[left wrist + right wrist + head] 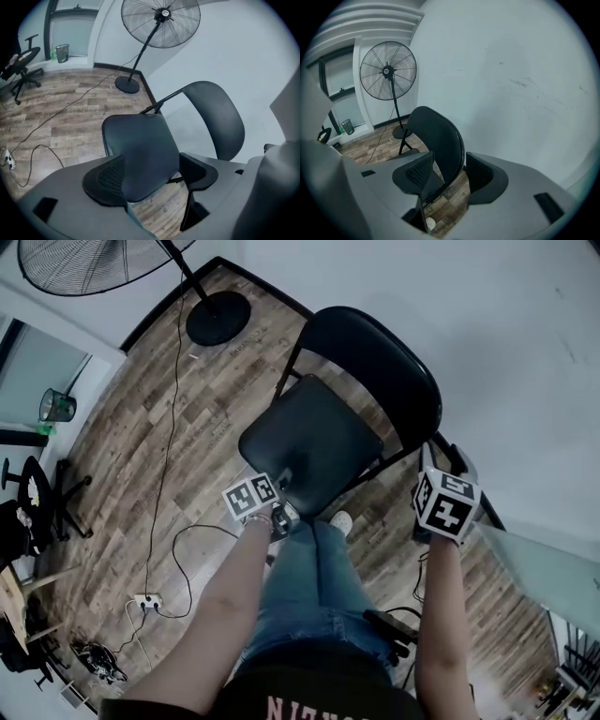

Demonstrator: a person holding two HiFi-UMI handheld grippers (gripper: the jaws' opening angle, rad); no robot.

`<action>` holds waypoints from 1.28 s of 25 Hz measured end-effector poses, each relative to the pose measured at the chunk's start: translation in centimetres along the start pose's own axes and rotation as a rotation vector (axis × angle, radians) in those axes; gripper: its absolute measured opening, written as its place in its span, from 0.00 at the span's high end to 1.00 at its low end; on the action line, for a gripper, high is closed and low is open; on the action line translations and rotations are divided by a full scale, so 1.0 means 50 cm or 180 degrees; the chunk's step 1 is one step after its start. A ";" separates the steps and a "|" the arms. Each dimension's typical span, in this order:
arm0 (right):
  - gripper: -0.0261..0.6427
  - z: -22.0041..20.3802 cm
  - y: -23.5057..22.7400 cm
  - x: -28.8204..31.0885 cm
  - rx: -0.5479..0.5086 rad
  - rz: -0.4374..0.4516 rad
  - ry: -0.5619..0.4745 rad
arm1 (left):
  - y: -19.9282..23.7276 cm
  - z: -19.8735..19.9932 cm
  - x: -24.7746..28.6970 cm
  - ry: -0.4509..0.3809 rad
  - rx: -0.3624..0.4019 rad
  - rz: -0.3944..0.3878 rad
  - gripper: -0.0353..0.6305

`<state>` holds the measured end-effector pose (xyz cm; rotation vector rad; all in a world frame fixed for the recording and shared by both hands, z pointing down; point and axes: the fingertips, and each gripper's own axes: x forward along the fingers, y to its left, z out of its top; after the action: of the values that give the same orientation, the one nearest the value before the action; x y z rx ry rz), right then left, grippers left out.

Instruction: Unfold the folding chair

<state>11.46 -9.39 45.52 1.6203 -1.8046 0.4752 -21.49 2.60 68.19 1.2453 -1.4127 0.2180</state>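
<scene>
Black folding chair (361,399) stands on the wooden floor (169,427) by the far wall (469,315), seemingly only part open. Our left claw (284,486) grips its seat (309,442) and our right claw (442,457) clamps the backrest (375,362). We judge that levelling the seat remains.

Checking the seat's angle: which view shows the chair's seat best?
Head view: the whole seat shows from above, with the left gripper at its front edge. The left gripper view shows most of it, the near edge between the fingers. The right gripper view shows only a sliver beside the backrest.
</scene>
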 end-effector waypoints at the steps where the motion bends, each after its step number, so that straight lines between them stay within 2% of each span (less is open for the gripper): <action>1: 0.64 0.006 0.002 -0.007 0.0016 0.0007 -0.0014 | -0.009 0.010 -0.009 -0.0020 0.0044 -0.0017 0.43; 7: 0.64 0.044 0.002 -0.045 0.0157 0.0032 -0.0112 | -0.075 0.068 -0.044 -0.0129 0.0302 -0.0131 0.43; 13: 0.64 0.073 -0.001 -0.081 0.0287 0.0102 -0.0185 | -0.150 0.122 -0.068 -0.0281 0.0345 -0.0301 0.43; 21: 0.64 0.158 -0.023 -0.133 0.0206 0.0040 -0.0548 | -0.251 0.182 -0.119 -0.0451 0.0530 -0.0484 0.43; 28: 0.64 0.182 -0.011 -0.153 0.0239 0.0099 -0.0628 | -0.304 0.231 -0.170 -0.0656 0.0763 -0.0579 0.43; 32: 0.64 0.188 -0.006 -0.169 0.0231 0.0117 -0.0648 | -0.329 0.265 -0.209 -0.0801 0.0972 -0.0604 0.43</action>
<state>9.72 -9.44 33.00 1.7409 -1.9896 0.4087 -19.73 -8.32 47.38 1.6972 -1.5006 0.1537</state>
